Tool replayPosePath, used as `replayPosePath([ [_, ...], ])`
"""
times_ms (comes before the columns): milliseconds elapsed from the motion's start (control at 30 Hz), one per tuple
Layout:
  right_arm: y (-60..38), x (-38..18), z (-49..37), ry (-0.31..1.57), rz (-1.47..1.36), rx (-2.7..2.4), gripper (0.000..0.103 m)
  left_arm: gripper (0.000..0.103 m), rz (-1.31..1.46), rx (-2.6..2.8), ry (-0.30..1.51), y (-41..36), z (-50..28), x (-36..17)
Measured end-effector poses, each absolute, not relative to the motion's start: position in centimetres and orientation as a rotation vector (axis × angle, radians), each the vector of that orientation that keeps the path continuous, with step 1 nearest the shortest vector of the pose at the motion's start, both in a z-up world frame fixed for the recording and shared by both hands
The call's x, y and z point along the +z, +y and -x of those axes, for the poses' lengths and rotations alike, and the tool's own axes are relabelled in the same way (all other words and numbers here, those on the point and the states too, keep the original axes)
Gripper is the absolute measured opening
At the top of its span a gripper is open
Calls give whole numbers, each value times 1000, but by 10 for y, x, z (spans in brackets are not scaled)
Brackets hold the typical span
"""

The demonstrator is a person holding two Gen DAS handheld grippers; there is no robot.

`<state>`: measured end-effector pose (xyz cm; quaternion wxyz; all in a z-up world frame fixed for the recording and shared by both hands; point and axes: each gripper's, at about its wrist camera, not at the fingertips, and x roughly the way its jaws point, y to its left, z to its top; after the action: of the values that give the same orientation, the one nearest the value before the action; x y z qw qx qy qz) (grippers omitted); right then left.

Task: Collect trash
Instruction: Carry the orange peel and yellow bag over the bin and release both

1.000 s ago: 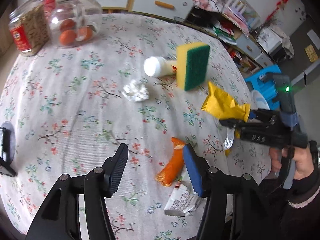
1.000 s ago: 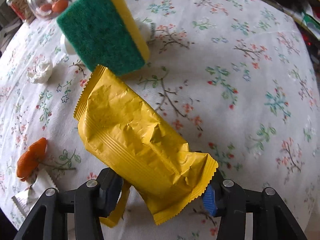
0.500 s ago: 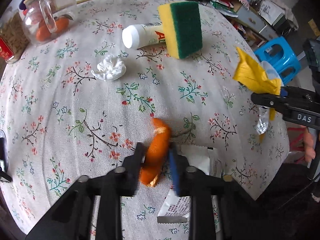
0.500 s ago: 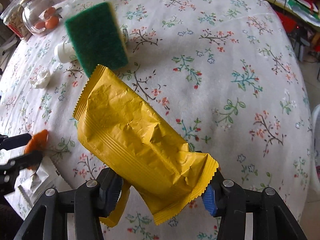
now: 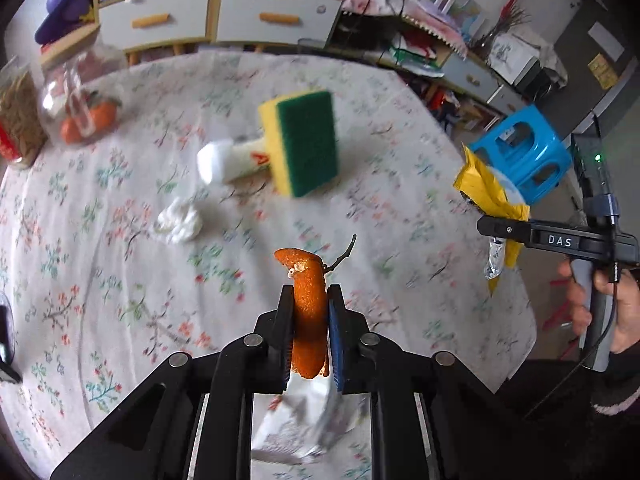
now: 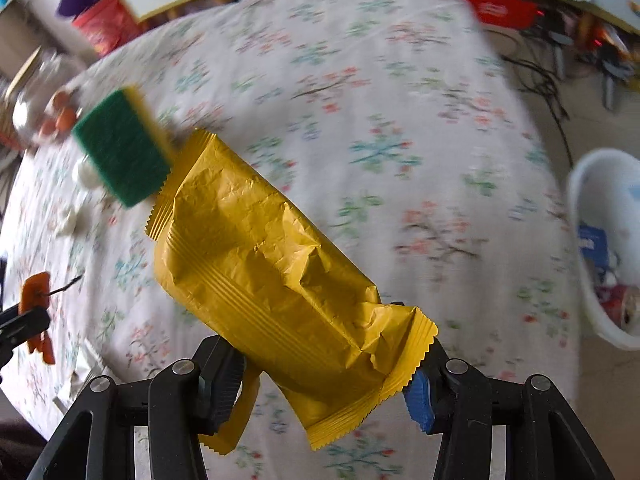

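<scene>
My left gripper [image 5: 308,300] is shut on a piece of orange peel [image 5: 306,304] and holds it above the flowered tablecloth [image 5: 100,240]. A white torn wrapper [image 5: 298,420] lies under it. My right gripper [image 6: 328,368] is shut on a crumpled yellow snack wrapper [image 6: 264,264], held above the table's right edge; it also shows in the left wrist view [image 5: 486,192]. A crumpled white tissue [image 5: 178,222] lies mid-table. A white bin [image 6: 604,240] with trash stands off the table's right edge.
A green and yellow sponge [image 5: 304,142] leans on a white bottle [image 5: 228,160]. A glass jar [image 5: 84,96] with orange fruit and a second jar [image 5: 16,120] stand far left. A blue stool [image 5: 524,160] and cabinets [image 5: 212,16] are beyond.
My left gripper moved onto the orange peel, shut on it and lifted it off the table. My right gripper carried the yellow wrapper to the right, and the bin came into view.
</scene>
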<state>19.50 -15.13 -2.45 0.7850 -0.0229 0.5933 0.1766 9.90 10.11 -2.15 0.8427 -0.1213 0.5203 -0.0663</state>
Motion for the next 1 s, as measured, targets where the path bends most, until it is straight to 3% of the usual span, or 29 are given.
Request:
replayPosePath([
  [667, -370, -29, -239, 1228, -345, -133, 61, 16, 195, -267, 1103, -7, -155, -13],
  [767, -388, -35, -240, 1224, -403, -170, 72, 16, 189, -278, 1097, -23, -162, -13],
  [833, -396, -36, -241, 1210, -445, -179, 85, 16, 177, -281, 1097, -34, -167, -15],
  [1000, -408, -25, -236, 1178, -466, -157, 85, 16, 143, -306, 1115, -61, -181, -19],
])
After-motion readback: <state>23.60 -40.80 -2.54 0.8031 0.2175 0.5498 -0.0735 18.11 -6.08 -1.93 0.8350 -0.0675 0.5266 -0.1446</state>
